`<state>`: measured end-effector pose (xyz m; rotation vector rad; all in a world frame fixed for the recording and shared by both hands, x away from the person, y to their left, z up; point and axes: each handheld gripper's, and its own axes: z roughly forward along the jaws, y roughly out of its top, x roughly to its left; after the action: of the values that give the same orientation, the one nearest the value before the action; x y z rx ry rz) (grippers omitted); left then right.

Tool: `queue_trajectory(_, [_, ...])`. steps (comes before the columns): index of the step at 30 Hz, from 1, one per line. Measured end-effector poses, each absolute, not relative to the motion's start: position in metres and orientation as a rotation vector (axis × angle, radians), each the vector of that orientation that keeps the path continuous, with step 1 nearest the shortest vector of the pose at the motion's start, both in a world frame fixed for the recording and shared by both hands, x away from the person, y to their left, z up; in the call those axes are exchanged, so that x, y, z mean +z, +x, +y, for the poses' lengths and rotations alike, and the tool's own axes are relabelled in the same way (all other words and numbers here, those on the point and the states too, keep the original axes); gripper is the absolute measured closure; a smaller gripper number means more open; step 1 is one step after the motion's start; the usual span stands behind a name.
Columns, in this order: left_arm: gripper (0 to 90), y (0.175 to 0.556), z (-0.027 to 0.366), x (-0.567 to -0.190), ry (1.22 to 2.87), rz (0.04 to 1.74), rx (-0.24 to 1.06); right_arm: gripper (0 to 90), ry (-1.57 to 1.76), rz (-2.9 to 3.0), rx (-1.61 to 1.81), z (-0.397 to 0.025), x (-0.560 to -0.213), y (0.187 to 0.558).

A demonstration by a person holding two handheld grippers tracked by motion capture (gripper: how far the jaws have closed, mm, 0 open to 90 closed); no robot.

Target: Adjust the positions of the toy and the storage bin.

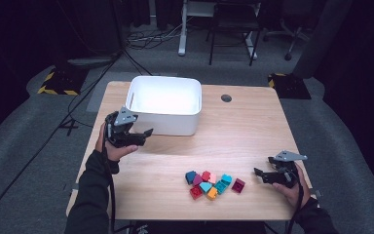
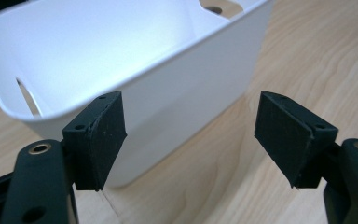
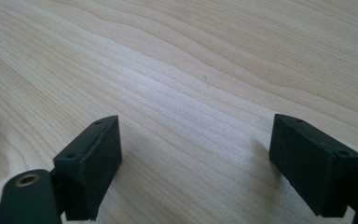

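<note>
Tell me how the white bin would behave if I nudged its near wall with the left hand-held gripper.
The white bin looks empty and thin-walled, so it is probably light and would likely slide on the smooth wooden table rather than tip, being wide and low. Its walls may flex slightly. The left hand-held gripper is open beside it.

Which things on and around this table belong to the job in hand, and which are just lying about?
In the job:
- pile of coloured blocks
- white bin, nothing visible inside
- left gripper, open, beside the bin
- right gripper, open, beside the blocks

Lying about:
- round hole in the table
- cables on the floor
- chair behind
</note>
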<state>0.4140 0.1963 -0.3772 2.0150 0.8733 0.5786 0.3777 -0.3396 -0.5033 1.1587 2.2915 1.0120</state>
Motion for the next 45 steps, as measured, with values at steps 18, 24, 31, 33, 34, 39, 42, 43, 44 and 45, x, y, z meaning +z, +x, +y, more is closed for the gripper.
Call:
queue_trajectory(18, [24.7,0.448,0.159,-0.372,2.009,0.894,0.558,17.1,1.159,2.292,1.012,-0.340,-0.503,0.378])
queue_trajectory(24, [25.3,0.456,0.142,-0.376,2.040,0.887,0.561,17.2,1.158,2.291,1.012,-0.340,-0.503,0.378])
queue_trajectory(31, [25.3,0.465,0.123,-0.382,2.103,0.891,0.531,17.1,1.152,2.294,1.009,-0.340,-0.503,0.378])
queue_trajectory(33, [25.2,0.468,0.118,-0.384,2.126,0.883,0.527,17.1,1.153,2.294,1.009,-0.340,-0.503,0.378])
queue_trajectory(34, [25.2,0.469,0.116,-0.385,2.132,0.885,0.527,17.1,1.153,2.294,1.009,-0.340,-0.503,0.378])
queue_trajectory(39, [27.0,0.475,0.106,-0.389,2.131,0.881,0.513,17.1,1.150,2.293,1.010,-0.340,-0.503,0.377])
queue_trajectory(42, [29.9,0.480,0.097,-0.393,2.179,0.858,0.494,17.1,1.150,2.291,1.011,-0.340,-0.504,0.377])
queue_trajectory(43, [29.5,0.482,0.093,-0.394,2.175,0.861,0.509,17.1,1.151,2.291,1.011,-0.340,-0.504,0.377])
queue_trajectory(44, [31.0,0.483,0.089,-0.395,2.174,0.861,0.488,17.1,1.150,2.291,1.012,-0.340,-0.504,0.377])
queue_trajectory(45, [33.5,0.484,0.085,-0.394,2.166,0.846,0.482,17.1,1.152,2.291,1.011,-0.340,-0.504,0.377])
